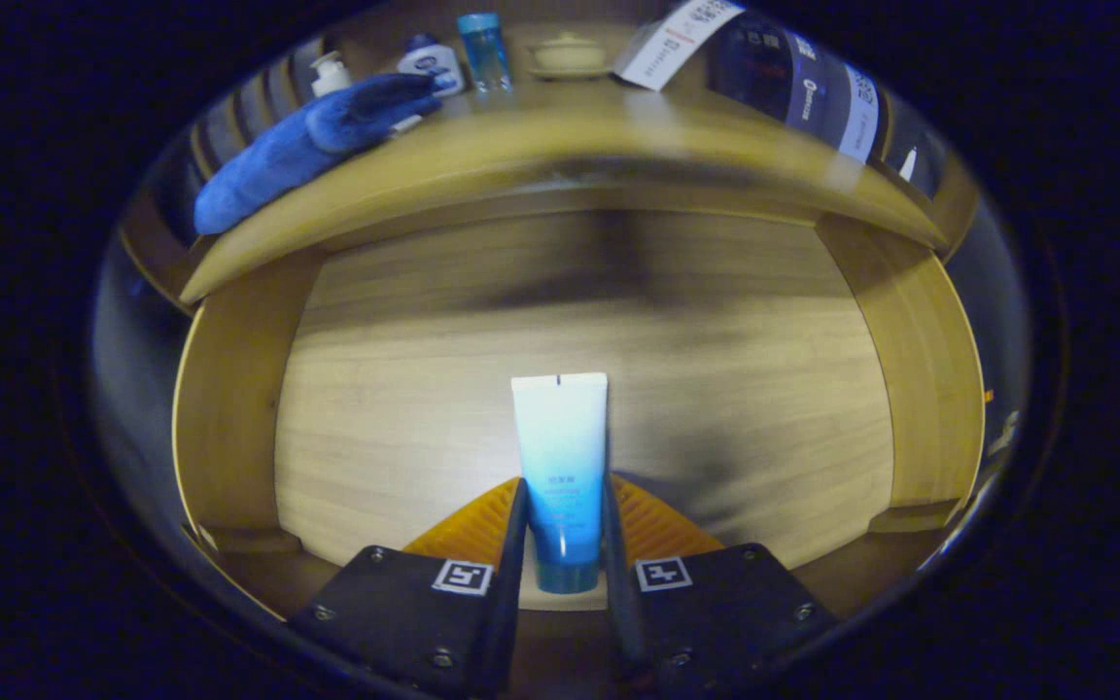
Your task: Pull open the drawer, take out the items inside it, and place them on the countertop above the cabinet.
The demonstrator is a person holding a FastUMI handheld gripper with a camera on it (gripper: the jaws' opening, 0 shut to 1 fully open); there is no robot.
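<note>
A blue-and-white tube stands between my two fingers, its cap end nearest me and its flat crimped end pointing away. My gripper is shut on the tube, one finger pressing each side of its lower body. Below and beyond it lies the pulled-open wooden drawer, whose bare floor shows all around the tube. The countertop of the cabinet runs across above the drawer.
On the countertop lie a rolled blue towel, a white pump bottle, a white-and-blue bottle, a clear blue bottle, a cream lidded bowl and a white box. The drawer's side walls rise on both sides.
</note>
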